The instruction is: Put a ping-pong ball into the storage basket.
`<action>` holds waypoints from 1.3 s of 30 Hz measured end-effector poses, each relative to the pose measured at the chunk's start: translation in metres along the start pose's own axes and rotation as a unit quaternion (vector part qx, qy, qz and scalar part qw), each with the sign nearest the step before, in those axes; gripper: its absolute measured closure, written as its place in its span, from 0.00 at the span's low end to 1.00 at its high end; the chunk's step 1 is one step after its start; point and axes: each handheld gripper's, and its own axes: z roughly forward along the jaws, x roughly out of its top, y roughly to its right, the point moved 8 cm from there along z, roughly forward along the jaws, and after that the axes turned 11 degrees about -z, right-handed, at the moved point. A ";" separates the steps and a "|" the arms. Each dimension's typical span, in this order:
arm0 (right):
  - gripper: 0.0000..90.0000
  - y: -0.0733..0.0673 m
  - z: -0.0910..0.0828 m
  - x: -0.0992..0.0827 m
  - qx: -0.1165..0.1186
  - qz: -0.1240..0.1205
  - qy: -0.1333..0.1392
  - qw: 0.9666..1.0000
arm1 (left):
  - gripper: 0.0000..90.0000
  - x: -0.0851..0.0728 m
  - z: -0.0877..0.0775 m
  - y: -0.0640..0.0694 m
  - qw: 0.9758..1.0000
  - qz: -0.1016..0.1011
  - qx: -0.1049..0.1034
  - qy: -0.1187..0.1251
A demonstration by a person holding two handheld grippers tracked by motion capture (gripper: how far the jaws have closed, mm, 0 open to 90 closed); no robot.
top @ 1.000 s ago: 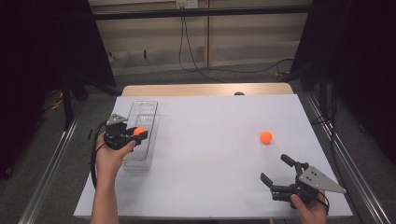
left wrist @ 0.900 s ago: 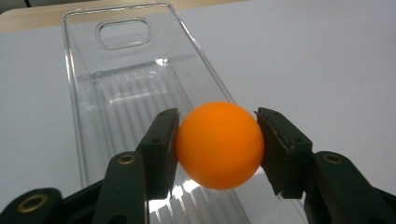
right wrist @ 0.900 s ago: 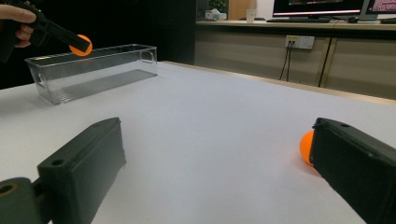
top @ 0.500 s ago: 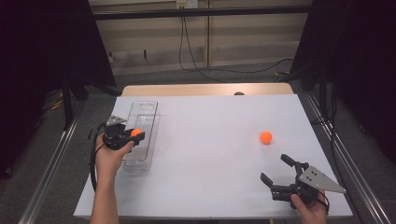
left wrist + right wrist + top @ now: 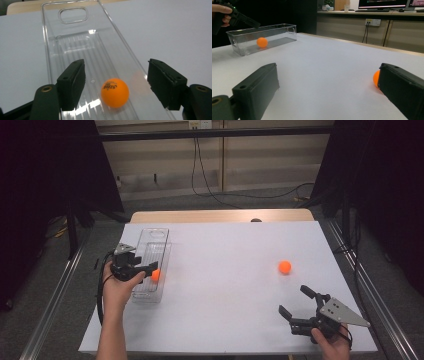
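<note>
An orange ball [image 5: 155,275] [image 5: 115,92] [image 5: 262,42] lies on the floor of a clear plastic bin [image 5: 152,242] [image 5: 75,30] [image 5: 274,30] at the table's left. My left gripper [image 5: 150,267] [image 5: 116,63] hovers over the bin's near end. Its jaws have just been opening, and the ball sits free below and between them, touching neither pad. A second orange ball [image 5: 284,266] [image 5: 376,78] rests on the white table toward the right. My right gripper [image 5: 294,299] [image 5: 327,67] stands open near the front right corner, a short way in front of that ball, with nothing between its jaws.
The white table [image 5: 225,255] ends close behind the bin's far end and just in front of my right hand. Metal rails [image 5: 55,295] run along both sides. Cables [image 5: 210,175] lie on the floor beyond the table.
The left jaws have opened and let go of the orange ball, which has dropped into the bin. Neither hand has shifted.
</note>
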 end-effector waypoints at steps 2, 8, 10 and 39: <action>0.03 0.000 0.000 0.000 0.000 0.000 0.000 1.000 | 0.31 0.002 -0.002 0.004 1.000 -0.003 -0.005 0.003; 0.03 0.000 0.000 0.000 0.000 0.000 0.000 1.000 | 0.26 0.007 -0.008 0.016 1.000 0.003 -0.014 0.007; 0.03 0.000 0.000 0.000 0.000 0.000 0.000 1.000 | 0.25 0.007 -0.009 0.020 1.000 0.006 -0.018 0.006; 0.03 0.000 0.001 -0.001 0.000 -0.003 -0.004 1.000 | 0.21 0.005 0.002 0.055 0.998 0.036 -0.059 -0.005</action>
